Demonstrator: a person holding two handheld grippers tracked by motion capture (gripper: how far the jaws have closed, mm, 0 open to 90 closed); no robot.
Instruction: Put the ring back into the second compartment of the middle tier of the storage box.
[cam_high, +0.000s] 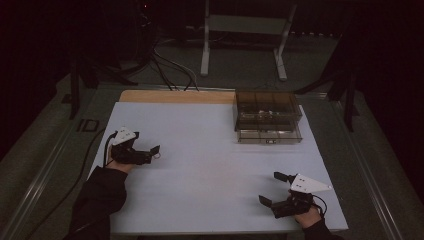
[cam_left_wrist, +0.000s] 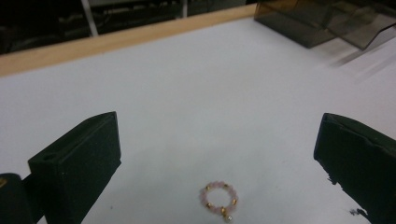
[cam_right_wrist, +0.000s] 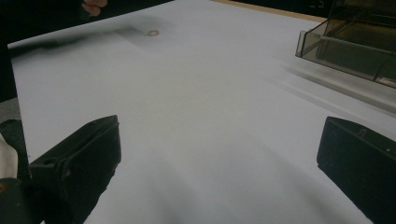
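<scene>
A small pink-and-gold bead ring (cam_left_wrist: 219, 200) lies flat on the white worktop (cam_left_wrist: 196, 93), between and just ahead of the left claw (cam_left_wrist: 217, 163)'s spread jaws, seemingly lined up for pickup. The right claw (cam_high: 278, 189) also gapes empty, well apart, with the smoky drawer box (cam_high: 267, 117) beyond.

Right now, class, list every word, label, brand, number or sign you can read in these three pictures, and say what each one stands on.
No text can be read in any picture.
Smoky drawer organiser: a small pale patch on the lowest drawer front, too small and blurred to read.
Dark plate on the floor left of the table: pale marks, too blurred to read.
Beaded ring, white table cover, left hand-held gripper, right hand-held gripper: no lettering visible.
</scene>
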